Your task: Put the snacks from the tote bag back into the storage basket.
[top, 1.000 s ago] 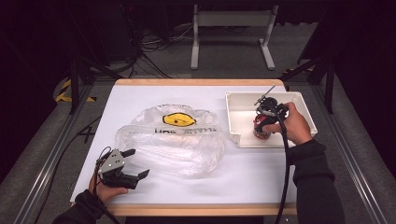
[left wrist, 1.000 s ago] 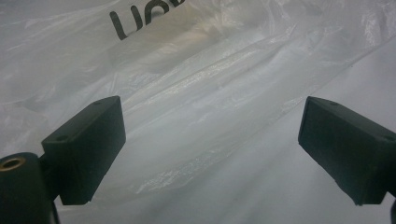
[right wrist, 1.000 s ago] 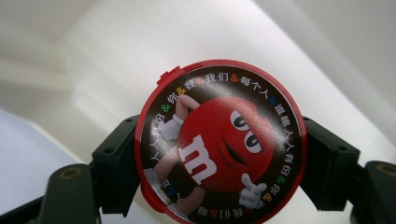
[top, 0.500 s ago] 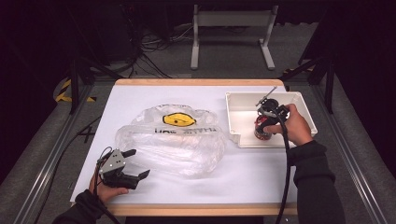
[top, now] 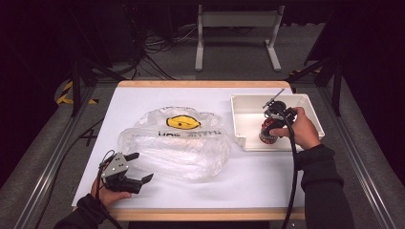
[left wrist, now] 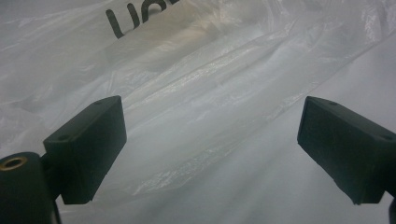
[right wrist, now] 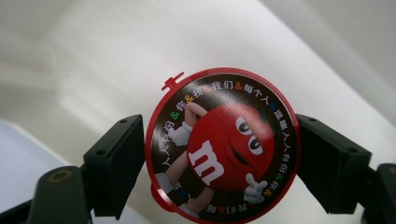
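Grippers counted: 2, left gripper [top: 128, 168] and right gripper [top: 273, 114] | red candy tubs counted: 1 [top: 268, 131] | white trays counted: 1 [top: 248, 107] | clear plastic bags counted: 1 [top: 176, 143] | tables counted: 1 [top: 248, 181] | hands seen: 2 | stands seen beyond the table: 1 [top: 237, 28]
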`<action>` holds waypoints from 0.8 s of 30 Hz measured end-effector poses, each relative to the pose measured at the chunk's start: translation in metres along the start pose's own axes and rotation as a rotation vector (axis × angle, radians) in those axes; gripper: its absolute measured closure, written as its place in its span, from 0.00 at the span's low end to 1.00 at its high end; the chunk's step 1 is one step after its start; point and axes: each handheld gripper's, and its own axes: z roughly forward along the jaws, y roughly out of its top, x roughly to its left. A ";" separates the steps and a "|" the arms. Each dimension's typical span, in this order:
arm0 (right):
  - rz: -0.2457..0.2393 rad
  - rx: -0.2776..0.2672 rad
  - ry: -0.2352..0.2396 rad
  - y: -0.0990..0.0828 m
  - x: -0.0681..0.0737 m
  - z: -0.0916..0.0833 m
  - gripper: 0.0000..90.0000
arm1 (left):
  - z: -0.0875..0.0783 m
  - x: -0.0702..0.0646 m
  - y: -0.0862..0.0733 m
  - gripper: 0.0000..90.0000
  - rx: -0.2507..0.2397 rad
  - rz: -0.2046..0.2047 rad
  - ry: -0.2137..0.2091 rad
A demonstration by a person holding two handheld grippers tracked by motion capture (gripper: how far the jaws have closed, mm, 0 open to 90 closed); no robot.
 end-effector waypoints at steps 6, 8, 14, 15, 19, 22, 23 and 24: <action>-0.009 0.001 -0.008 0.000 0.001 -0.001 0.23 | 0.000 0.000 0.000 0.10 -0.001 0.000 0.000; -0.011 -0.002 -0.011 0.000 0.002 -0.002 0.23 | 0.000 0.000 0.000 0.10 0.002 0.002 -0.001; -0.015 -0.008 -0.016 -0.001 0.003 -0.006 0.23 | 0.000 0.000 0.000 0.10 0.000 0.002 -0.002; -0.017 -0.010 -0.019 -0.001 0.003 -0.007 0.22 | 0.000 0.000 0.000 0.10 0.000 0.002 -0.001; -0.025 -0.014 -0.024 -0.002 0.005 -0.011 0.22 | 0.000 0.000 0.000 0.10 0.001 0.002 -0.001; -0.026 -0.024 -0.028 -0.003 0.005 -0.013 0.22 | 0.000 0.000 0.000 0.10 0.002 0.002 -0.001; -0.028 -0.026 -0.029 -0.004 0.006 -0.014 0.22 | 0.000 0.000 0.000 0.10 0.003 0.002 -0.001; -0.028 -0.024 -0.029 -0.004 0.007 -0.015 0.22 | 0.000 0.000 0.000 0.10 0.003 0.003 -0.001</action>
